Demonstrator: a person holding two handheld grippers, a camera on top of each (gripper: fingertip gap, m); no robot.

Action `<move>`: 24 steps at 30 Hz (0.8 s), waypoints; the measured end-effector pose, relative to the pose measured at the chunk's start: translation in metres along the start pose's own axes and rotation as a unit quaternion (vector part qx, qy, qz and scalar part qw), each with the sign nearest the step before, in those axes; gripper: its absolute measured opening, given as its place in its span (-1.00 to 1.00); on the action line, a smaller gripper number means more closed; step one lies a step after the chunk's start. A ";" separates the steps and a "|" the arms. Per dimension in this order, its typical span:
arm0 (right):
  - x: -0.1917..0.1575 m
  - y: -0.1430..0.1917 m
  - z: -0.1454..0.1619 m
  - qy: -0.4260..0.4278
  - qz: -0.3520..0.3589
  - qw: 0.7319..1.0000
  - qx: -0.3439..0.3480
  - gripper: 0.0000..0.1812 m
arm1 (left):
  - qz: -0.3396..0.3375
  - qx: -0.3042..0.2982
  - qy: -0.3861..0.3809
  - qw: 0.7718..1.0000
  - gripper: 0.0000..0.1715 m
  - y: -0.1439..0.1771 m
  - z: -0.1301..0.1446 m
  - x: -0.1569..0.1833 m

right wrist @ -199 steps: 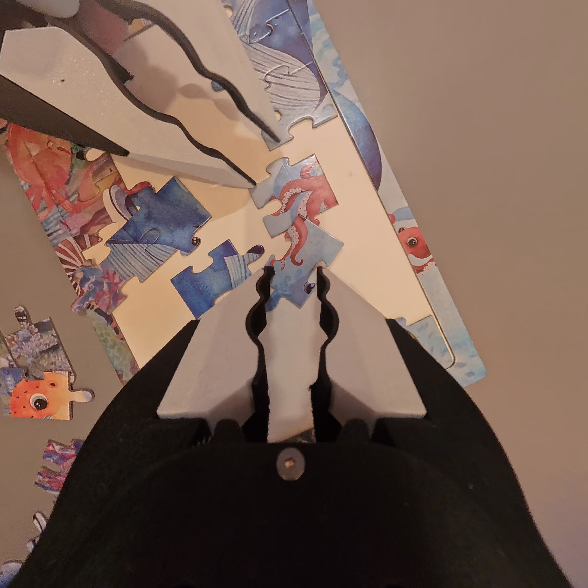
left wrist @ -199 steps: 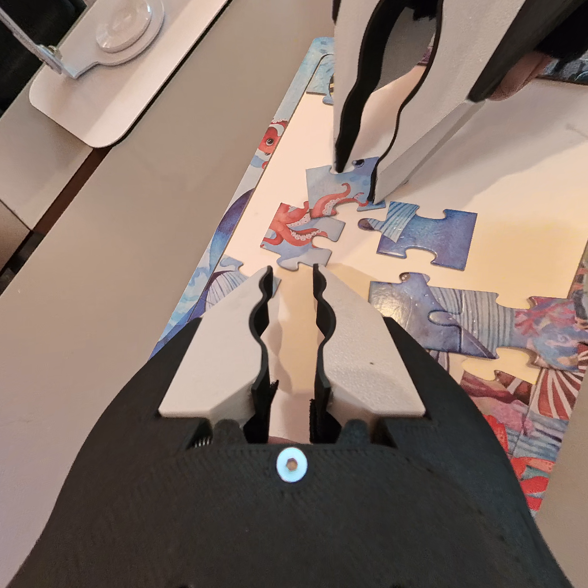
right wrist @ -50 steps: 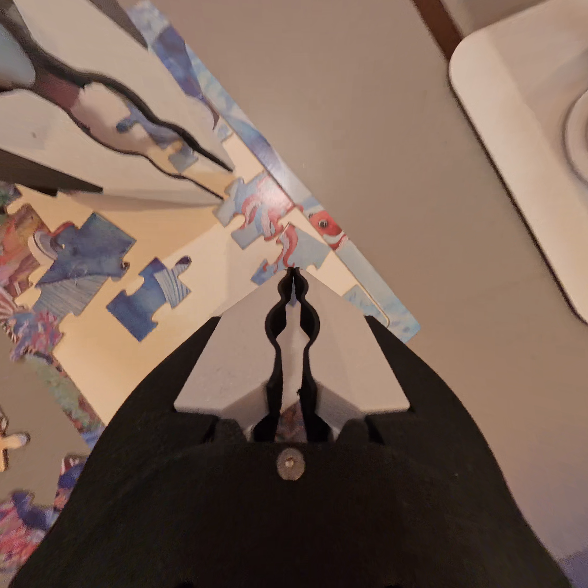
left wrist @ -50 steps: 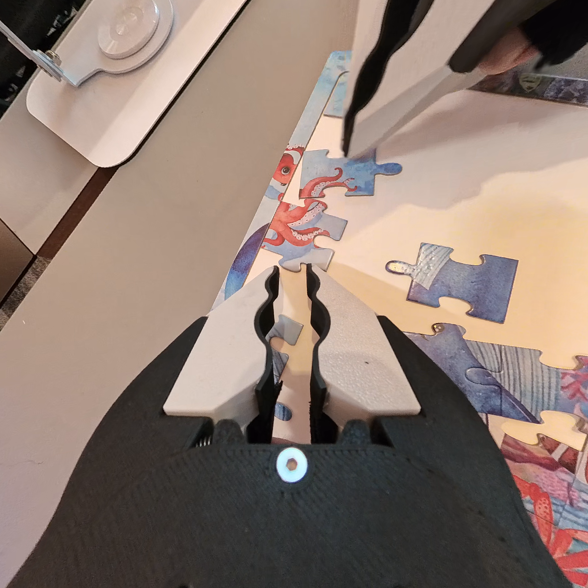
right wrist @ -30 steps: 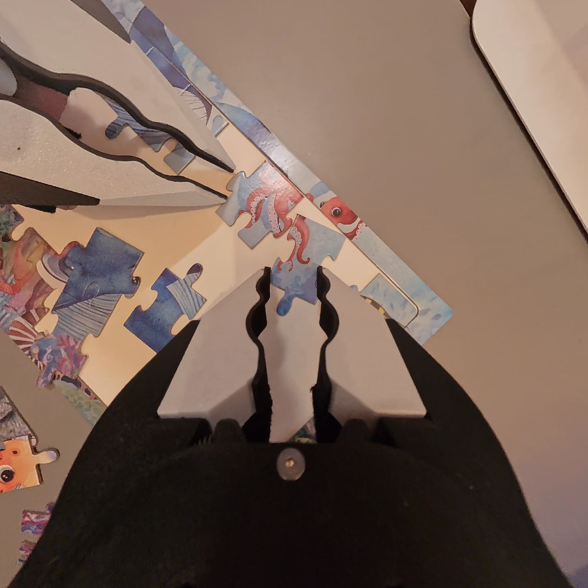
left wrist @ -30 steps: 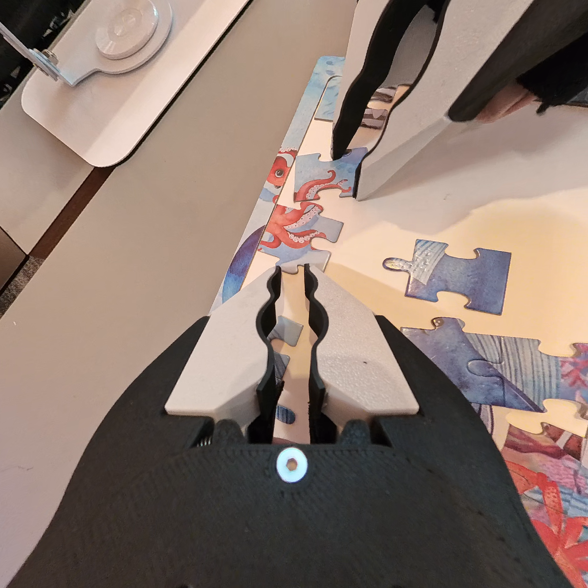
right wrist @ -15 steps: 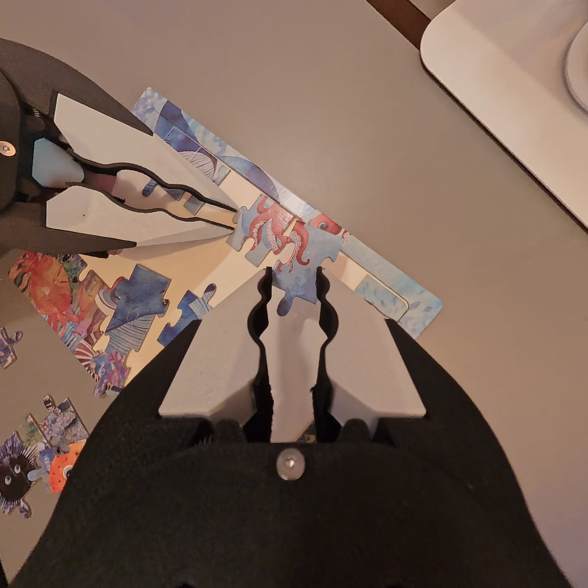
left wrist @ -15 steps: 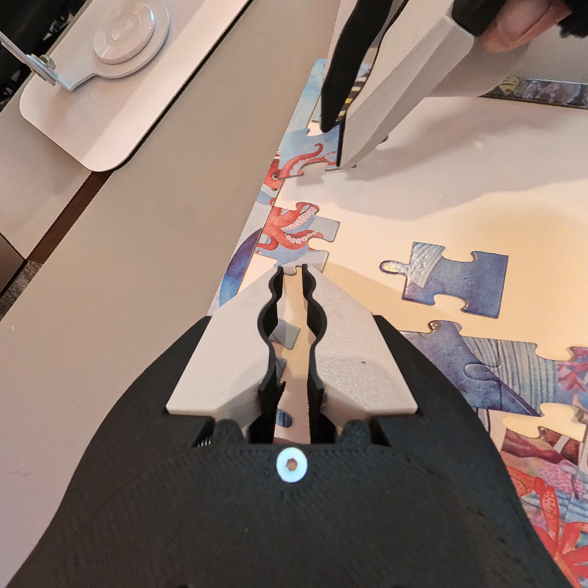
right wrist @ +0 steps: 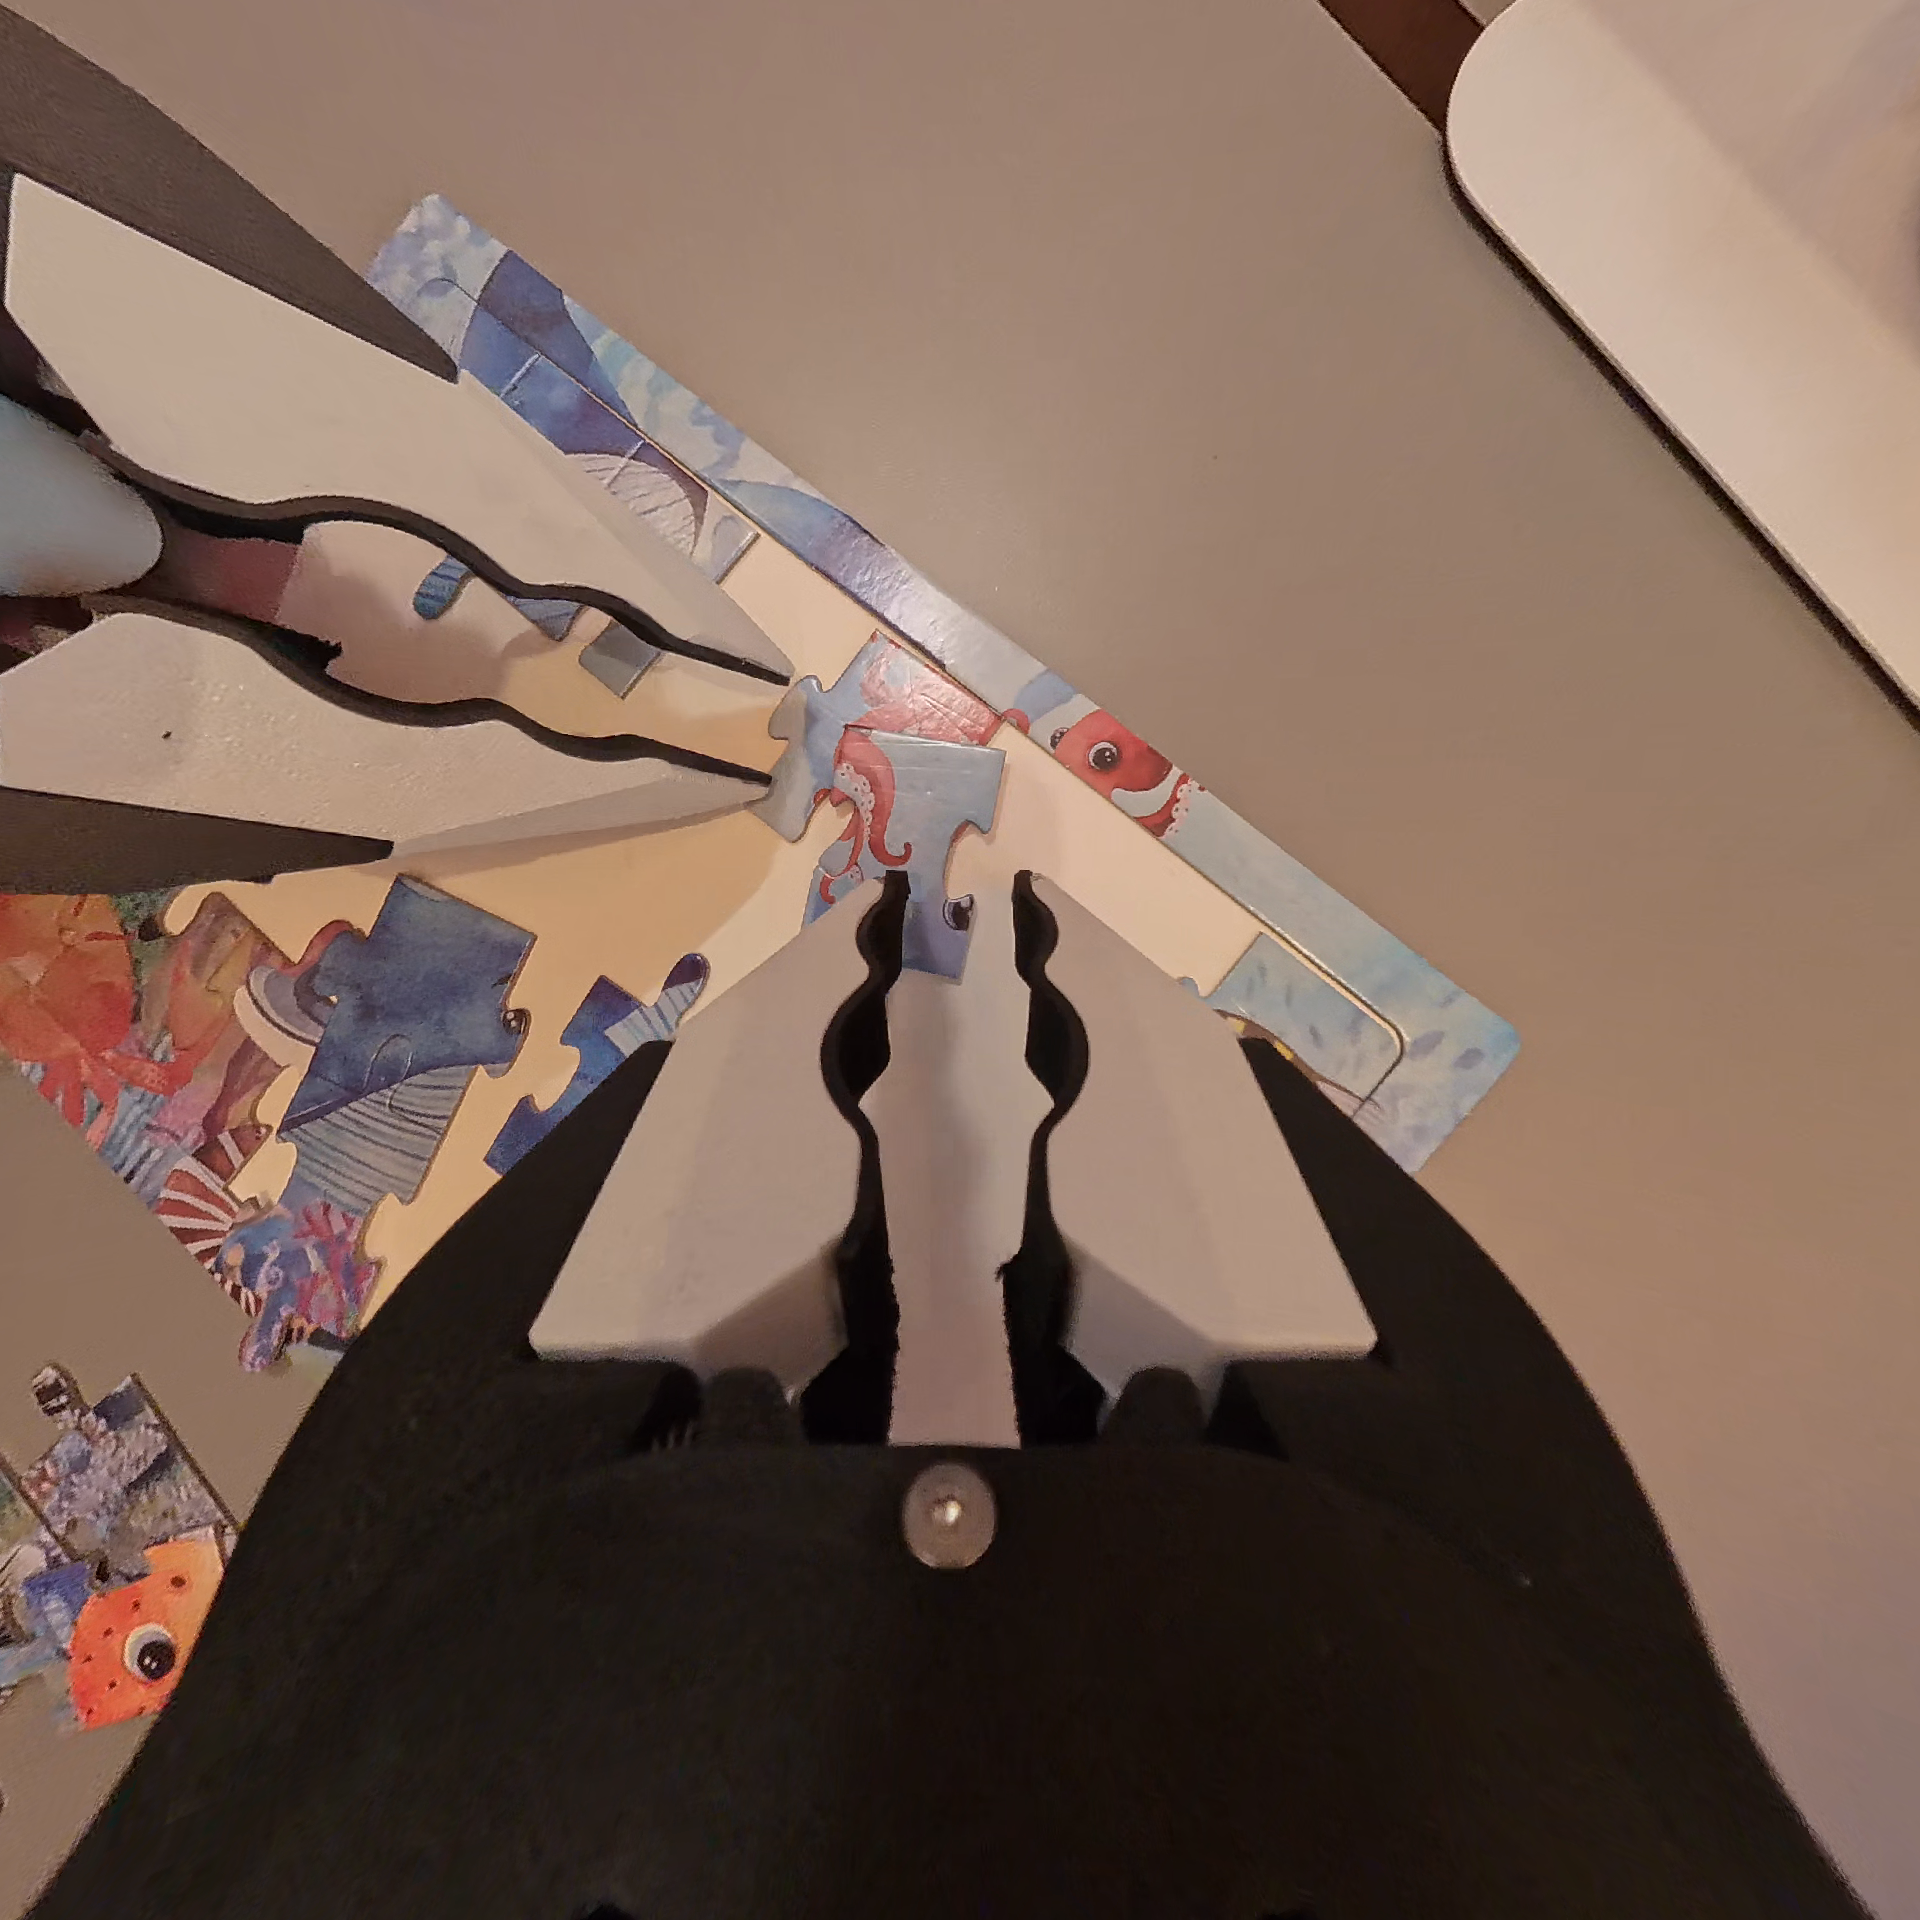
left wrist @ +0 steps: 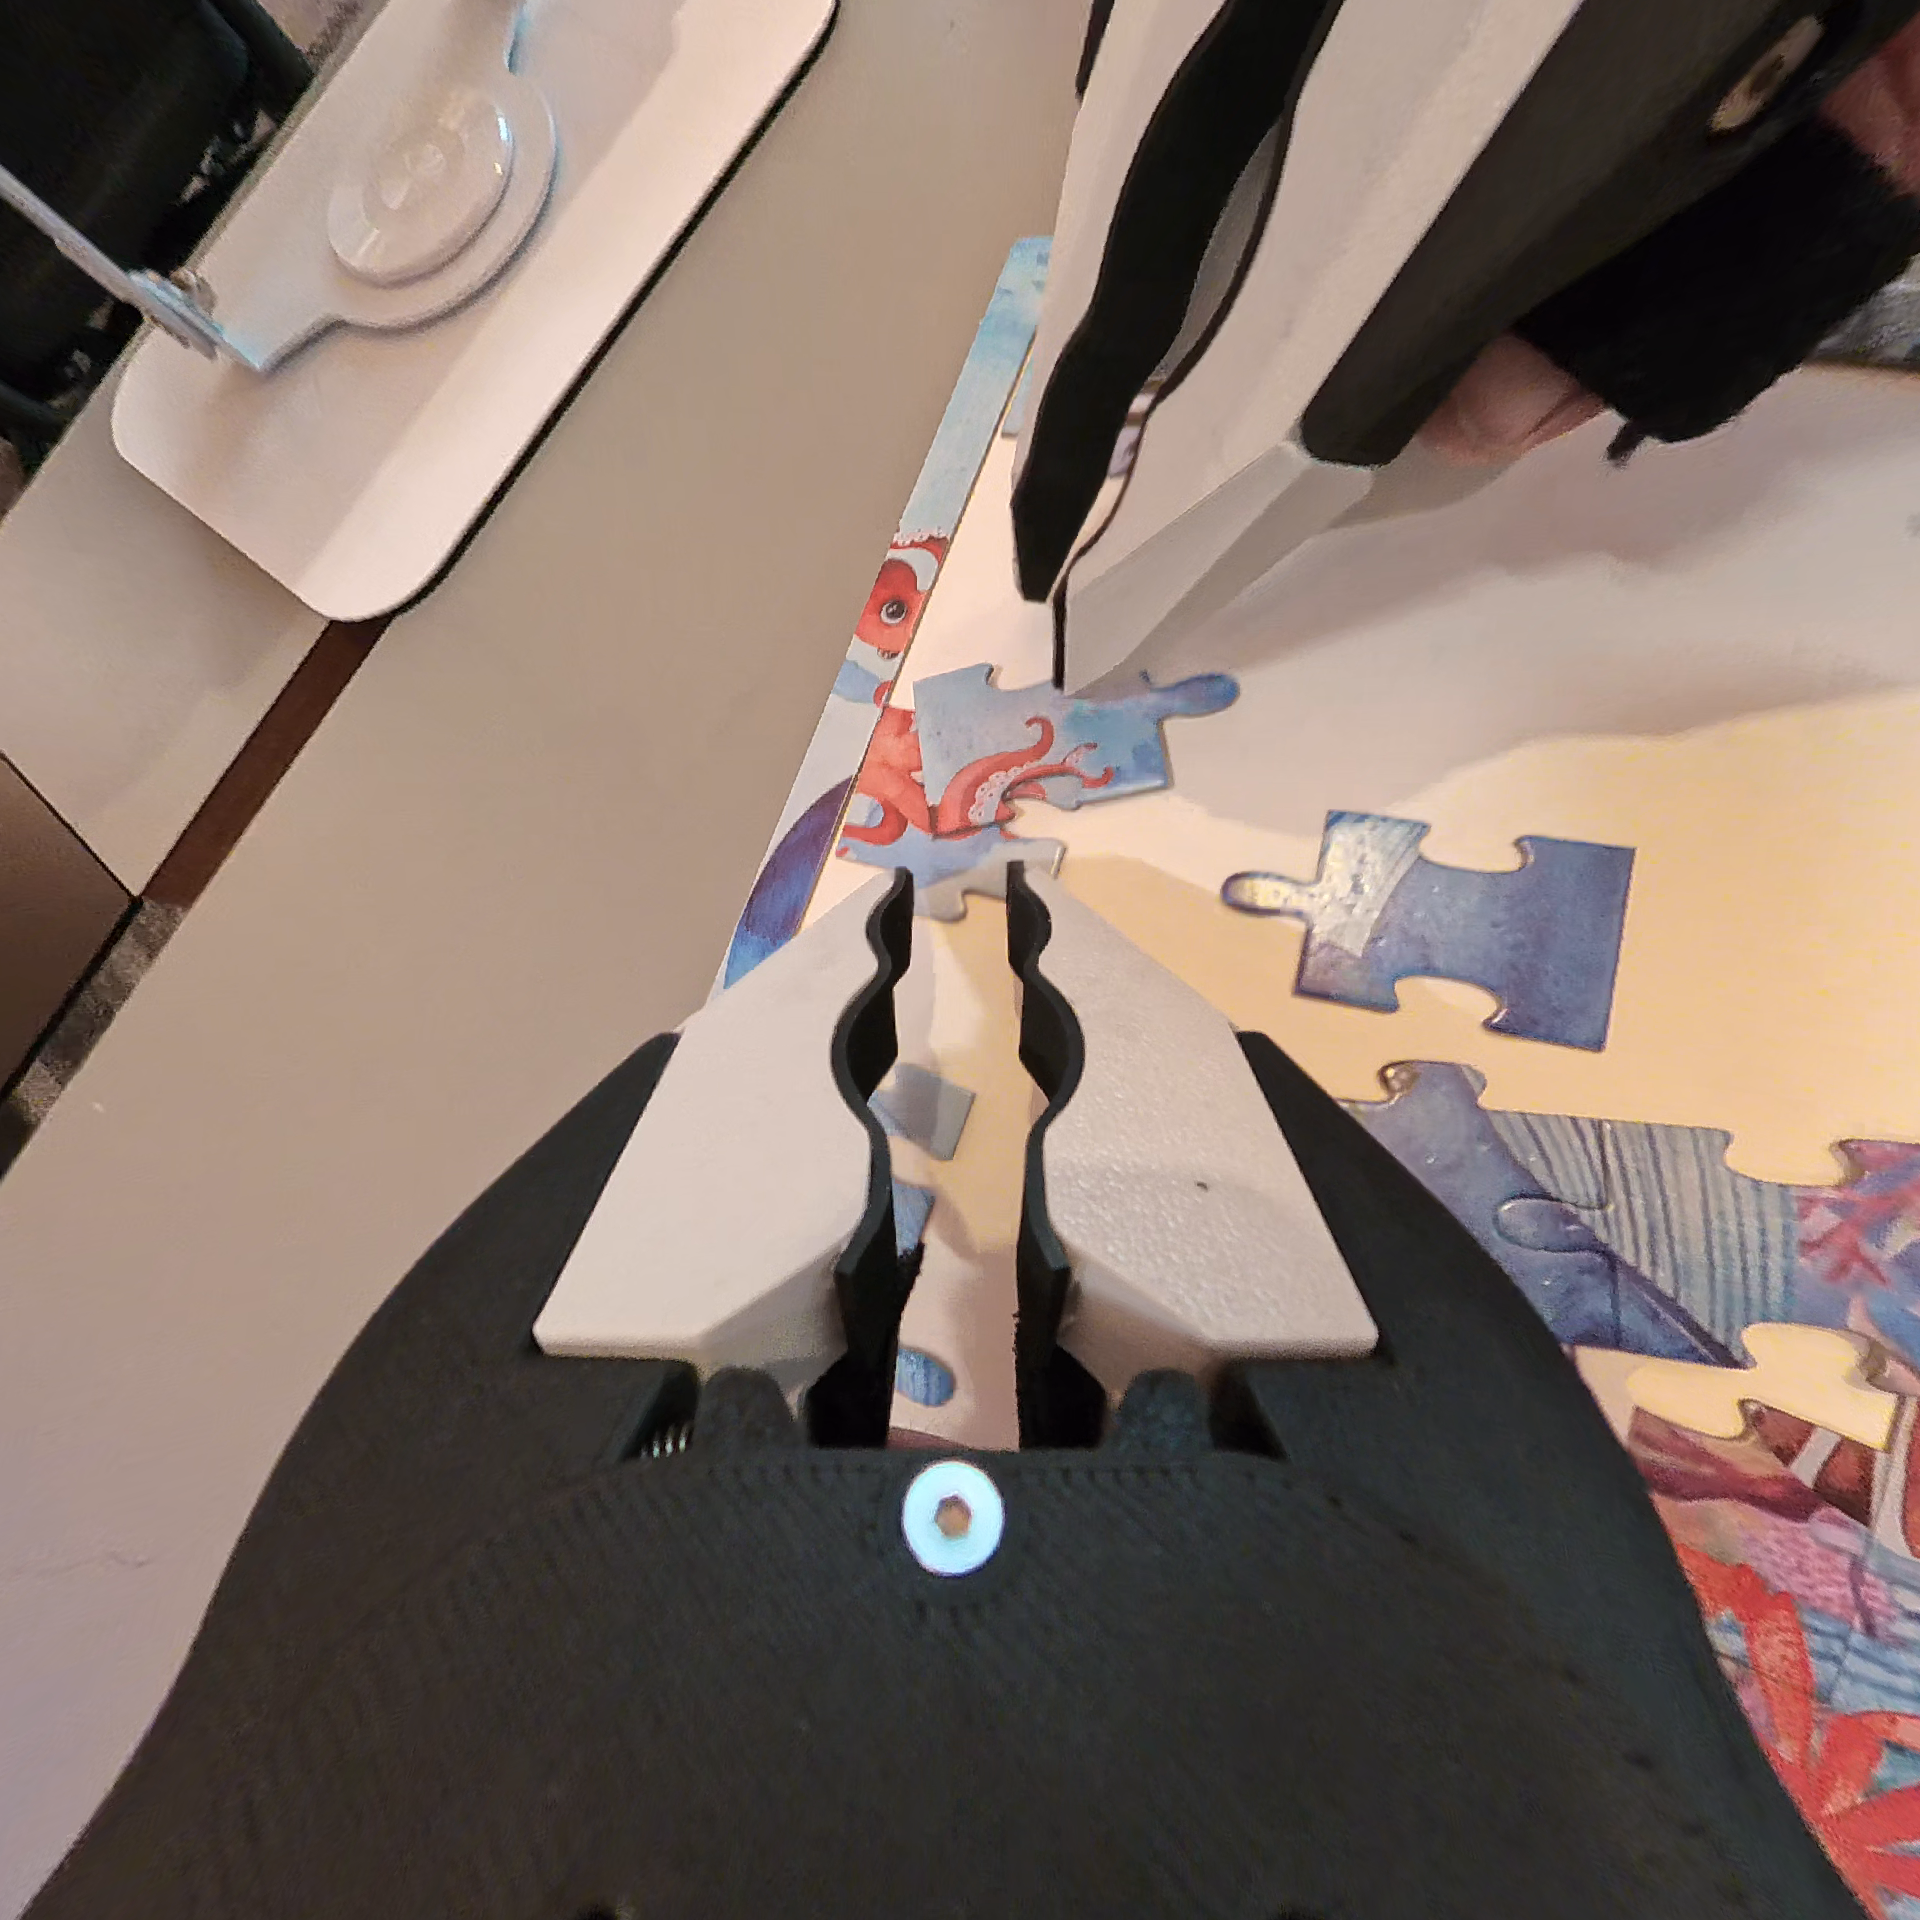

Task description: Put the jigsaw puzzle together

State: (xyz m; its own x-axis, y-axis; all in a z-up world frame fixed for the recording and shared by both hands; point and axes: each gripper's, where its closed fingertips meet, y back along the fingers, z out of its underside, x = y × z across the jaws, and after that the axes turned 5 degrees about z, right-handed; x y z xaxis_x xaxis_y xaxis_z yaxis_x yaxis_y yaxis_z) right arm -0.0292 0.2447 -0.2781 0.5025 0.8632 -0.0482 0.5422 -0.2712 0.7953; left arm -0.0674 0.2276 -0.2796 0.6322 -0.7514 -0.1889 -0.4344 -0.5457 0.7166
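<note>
Left gripper (left wrist: 958,883), jaws slightly apart and gripping nothing, is hovering at the near edge of an octopus piece (left wrist: 940,857) lying against the puzzle tray (left wrist: 940,520) border. A second octopus piece (left wrist: 1044,743) is overlapping the first. Right gripper (right wrist: 961,881), jaws likewise apart and empty, is standing over that upper piece's far edge. A loose blue piece (left wrist: 1455,935) is lying beside them on the tray's bare backing.

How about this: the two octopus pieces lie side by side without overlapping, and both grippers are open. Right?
No: they overlap. The right wrist view shows the pale octopus piece lying partly on the other octopus piece. The left gripper and right gripper are indeed open.
</note>
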 end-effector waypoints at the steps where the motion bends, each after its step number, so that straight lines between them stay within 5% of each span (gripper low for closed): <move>1: 0.000 0.001 0.000 0.000 -0.003 1.000 -0.001 -0.79 | 0.002 0.003 -0.002 1.000 -0.81 0.000 -0.003 0.002; 24: 0.009 0.002 0.011 0.000 -0.004 1.000 -0.026 -0.79 | 0.014 -0.013 -0.009 1.000 -0.86 -0.031 -0.026 0.000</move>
State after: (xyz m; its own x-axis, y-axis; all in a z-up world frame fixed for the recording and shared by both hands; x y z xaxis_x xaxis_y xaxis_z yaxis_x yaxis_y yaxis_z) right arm -0.0161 0.2473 -0.2831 0.4985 0.8651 -0.0553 0.5105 -0.2414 0.8253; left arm -0.0373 0.2543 -0.2841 0.6084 -0.7728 -0.1804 -0.4353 -0.5150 0.7384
